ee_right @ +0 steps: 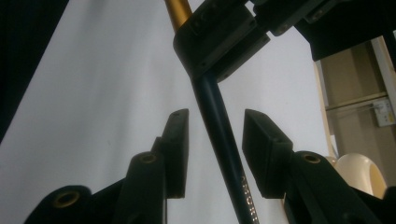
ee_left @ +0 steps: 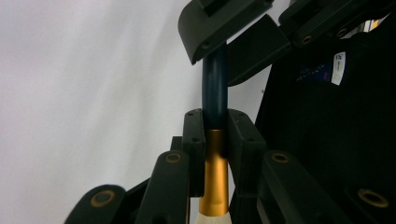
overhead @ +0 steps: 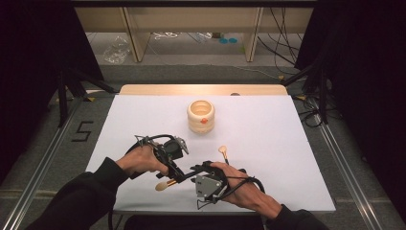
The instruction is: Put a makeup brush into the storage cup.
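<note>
The white rectangular tabletop (overhead: 268,143) carries everything, with a strip of pale wood showing along its far edge. Near the middle of its far half stands a cream, ribbed, round wooden pot (overhead: 201,116) with a small orange mark on its near side; in the right gripper view a part of the pot (ee_right: 357,173) shows at the lower right.

At the near edge the person's two hands meet. The left gripper (overhead: 175,173) comes in from the left, and in the left gripper view its fingers (ee_left: 194,140) are clamped narrowly on a makeup brush with a dark blue handle, a gold metal collar and a pale bristle head (ee_left: 215,154). They grip it right where the gold collar meets the blue handle, and the bristle end points back toward that camera. In the high view the brush (overhead: 166,184) is held just above the tabletop's near edge, between the two hands, with its pale head sticking out to the left.

The right gripper (overhead: 196,168) faces the left one from the right. In the right gripper view its fingers (ee_right: 261,140) stand on either side of the blue handle, partly apart, with a gap showing on each side, so they are not pressing on it. The left gripper's fingers hold the brush farther up in that view.

A second, smaller brush with a pale head and a dark handle (overhead: 223,153) lies on the tabletop just beyond the right hand, well apart from the pot.
</note>
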Motion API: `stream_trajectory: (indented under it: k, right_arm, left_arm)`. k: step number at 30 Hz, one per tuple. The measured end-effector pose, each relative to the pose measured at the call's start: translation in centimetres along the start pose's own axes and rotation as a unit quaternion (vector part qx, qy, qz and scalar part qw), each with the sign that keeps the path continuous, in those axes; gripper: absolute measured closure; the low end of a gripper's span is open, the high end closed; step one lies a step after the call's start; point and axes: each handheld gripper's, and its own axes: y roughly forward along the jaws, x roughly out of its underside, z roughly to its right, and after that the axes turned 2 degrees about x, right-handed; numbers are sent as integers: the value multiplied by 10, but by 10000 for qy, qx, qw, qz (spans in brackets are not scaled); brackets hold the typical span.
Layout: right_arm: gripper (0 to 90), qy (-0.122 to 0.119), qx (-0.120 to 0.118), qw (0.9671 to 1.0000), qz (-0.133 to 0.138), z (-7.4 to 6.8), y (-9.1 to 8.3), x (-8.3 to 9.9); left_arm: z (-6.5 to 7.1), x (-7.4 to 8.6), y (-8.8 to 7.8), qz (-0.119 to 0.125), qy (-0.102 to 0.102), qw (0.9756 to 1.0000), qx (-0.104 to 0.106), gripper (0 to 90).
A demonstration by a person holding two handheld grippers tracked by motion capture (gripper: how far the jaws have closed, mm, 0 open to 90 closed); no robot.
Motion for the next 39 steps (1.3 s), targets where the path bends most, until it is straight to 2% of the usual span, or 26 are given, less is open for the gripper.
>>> stream_trajectory:
  k: [1, 2, 5, 6, 8, 14, 15, 16, 18, 25, 27, 30, 38, 39]
  right_arm:
    - [640, -63, -21, 10000, 16, 0, 0, -1]
    - [647, -78, -26, 10000, 16, -1, 0, -1]
    - [661, -139, -19, 9999, -17, -1, 0, -2]
    - [673, -247, -7, 9997, -51, -2, 0, -2]
    - [684, -500, -38, 9987, 38, 1, 3, -2]
    - [730, -523, -47, 9986, 50, 0, 2, -2]
    - [736, -592, -57, 9982, 60, 1, 2, -2]
    - [736, -592, -57, 9982, 60, 1, 2, -2]
    - [746, -610, -77, 9981, 26, 0, 2, -2]
    - [767, -590, -67, 9982, -46, -2, 2, -2]
    - [775, -685, -132, 9976, 5, -2, 3, -2]
    - [782, -684, -121, 9976, -43, -2, 2, -2]
    - [785, -712, -183, 9973, -50, -2, 2, -1]
    - [786, -698, -165, 9974, -71, -2, 1, 0]
  left_arm:
    - [2, 0, 2, 120, -131, 9998, 8, 781]
    - [0, -1, 0, -12, 12, 10000, -22, 781]
    - [1, -3, 1, -41, 12, 10000, -6, 781]
    - [0, -4, 0, -118, 117, 9999, 2, 780]
    - [2, -5, 2, -43, 52, 10000, -4, 781]
    - [3, -9, 2, -130, 81, 9999, 2, 780]
    - [2, -9, 1, -237, 196, 9995, -8, 780]
    - [2, -9, 1, -237, 196, 9995, -8, 780]
    - [4, -9, 3, -151, 62, 9999, -2, 780]
    - [4, -10, 2, -179, 35, 9998, 11, 780]
    - [4, -11, 2, -185, 36, 9998, 14, 780]
    - [4, -12, 2, -216, 45, 9998, 9, 779]
    - [4, -12, 2, -154, -99, 9998, 106, 775]
    - [4, -12, 2, -69, -172, 9998, 112, 770]
